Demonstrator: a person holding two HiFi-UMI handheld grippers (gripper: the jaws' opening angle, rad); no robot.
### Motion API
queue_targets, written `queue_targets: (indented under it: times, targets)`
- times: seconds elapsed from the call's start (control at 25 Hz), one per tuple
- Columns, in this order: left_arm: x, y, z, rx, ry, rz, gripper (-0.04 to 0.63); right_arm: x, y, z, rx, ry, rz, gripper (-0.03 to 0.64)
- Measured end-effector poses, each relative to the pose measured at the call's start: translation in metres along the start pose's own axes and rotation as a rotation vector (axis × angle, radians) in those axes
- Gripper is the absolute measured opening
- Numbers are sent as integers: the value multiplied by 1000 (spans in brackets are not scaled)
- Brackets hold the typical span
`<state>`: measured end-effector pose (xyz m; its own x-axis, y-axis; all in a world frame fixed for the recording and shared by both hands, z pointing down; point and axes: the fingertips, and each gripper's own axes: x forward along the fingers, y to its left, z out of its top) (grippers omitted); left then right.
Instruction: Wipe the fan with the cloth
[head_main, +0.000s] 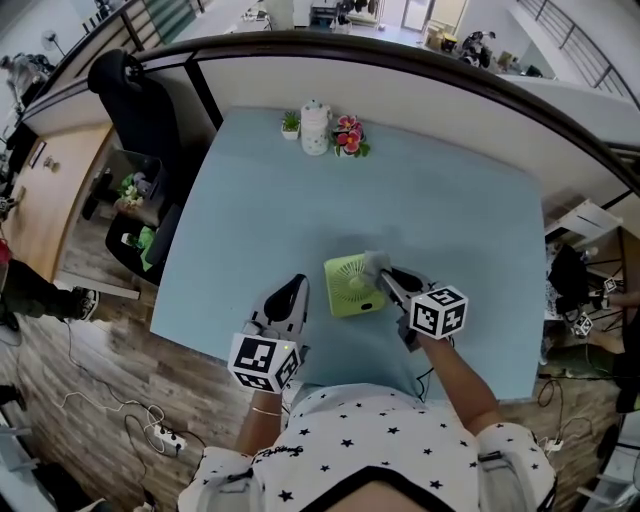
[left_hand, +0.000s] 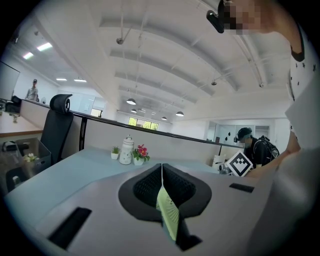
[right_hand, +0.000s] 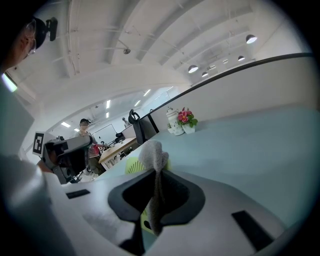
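The right claw (head_main: 386, 280) pinches cloth (head_main: 376, 262) seemingly against fan (head_main: 352, 290); left claw (head_main: 297, 286) closed, empty

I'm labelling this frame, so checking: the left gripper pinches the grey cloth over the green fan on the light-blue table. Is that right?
Not quite: the right gripper pinches the grey cloth, as the right gripper view shows; the left gripper is shut on nothing beside the green fan. The light-blue table is correct.

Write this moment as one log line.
task: wipe fan | right hand-held gripper: shut on cloth, cloth over fan's edge | left hand-held gripper: shut, beside fan
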<state>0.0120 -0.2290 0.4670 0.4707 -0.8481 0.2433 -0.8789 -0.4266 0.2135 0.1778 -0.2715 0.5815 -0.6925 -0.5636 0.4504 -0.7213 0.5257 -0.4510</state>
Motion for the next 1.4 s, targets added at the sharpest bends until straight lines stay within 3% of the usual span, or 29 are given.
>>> queue_targets:
  times: [0.32, 0.52, 0.84, 1.08, 1.4]
  targets:
    - [2, -7, 1, -2, -8, 6, 32, -2, 10, 12, 0, -30, 35, 35]
    - [1, -5, 2, 3, -5, 10, 31, 5, 38, 14, -5, -40, 101, 34]
    - [-6, -2, 3, 12, 1, 24, 31, 36, 82, -24, -61, 66, 195, 35]
    - [-11, 2, 0, 10, 13, 43, 31, 45, 72, -37, -78, 108, 164, 35]
    - [-3, -12, 1, 27, 20, 5, 32, 28, 47, -35, -56, 83, 104, 35]
